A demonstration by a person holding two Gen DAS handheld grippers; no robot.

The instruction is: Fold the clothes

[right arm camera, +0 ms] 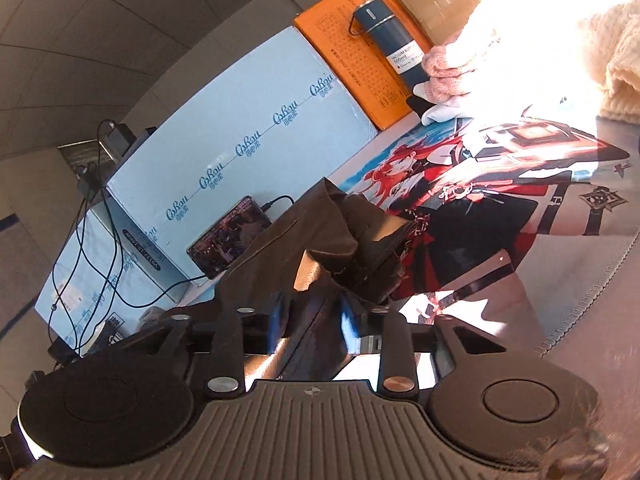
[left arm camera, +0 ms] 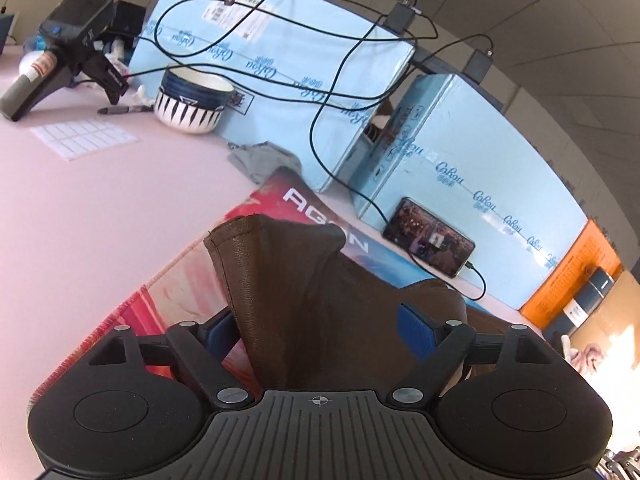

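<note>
Right now your left gripper (left arm camera: 320, 328) stands spread wide, the brown garment (left arm camera: 304, 292) rising between its blue pads (left arm camera: 416, 330) without being pinched. Your right gripper (right arm camera: 310, 320) is likewise parted around the same cloth, which lies bunched on the printed desk mat (right arm camera: 520, 200), near the phone (right arm camera: 228, 236).

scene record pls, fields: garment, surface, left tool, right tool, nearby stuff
garment: brown garment, bunched, partly standing up
surface: printed desk mat on a pale table
left tool: jaws wide apart, cloth between them, pads not pressing
right tool: jaws apart, cloth between them, no visible clamp
nearby: phone leaning on light blue boxes, cabled; striped bowl; dark blue flask
</note>
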